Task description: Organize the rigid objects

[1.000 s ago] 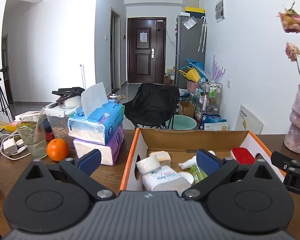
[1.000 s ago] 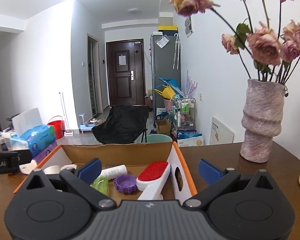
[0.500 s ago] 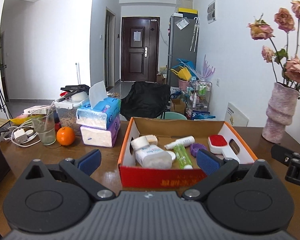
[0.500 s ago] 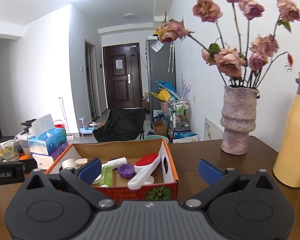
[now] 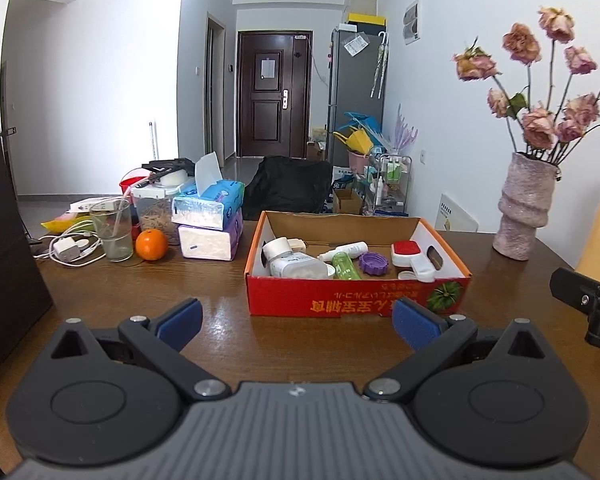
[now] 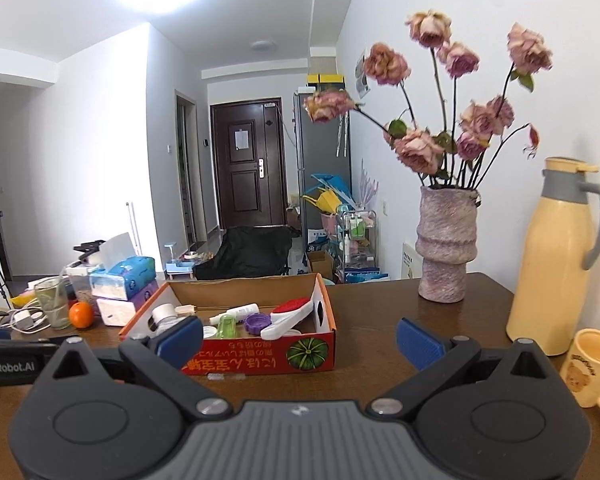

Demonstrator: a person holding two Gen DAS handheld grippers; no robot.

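Note:
A red cardboard box [image 5: 352,302] stands on the brown table [image 5: 228,340], also in the right wrist view [image 6: 260,354]. It holds a white bottle [image 5: 296,266], a green bottle [image 5: 345,265], a purple lid [image 5: 374,263], a red-and-white brush [image 5: 410,256] and a white tube [image 5: 346,249]. My left gripper [image 5: 296,320] is open and empty, back from the box's front. My right gripper [image 6: 298,336] is open and empty, in front of the box's right end.
Left of the box lie stacked tissue packs [image 5: 210,220], an orange [image 5: 151,244], a glass [image 5: 112,232] and a charger with cables [image 5: 66,248]. A vase of dried roses [image 6: 446,248], a yellow thermos [image 6: 556,256] and a mug [image 6: 590,372] stand at the right.
Both grippers have pulled back from over the box toward the table's near side; the whole box front now shows. Both stay open and empty.

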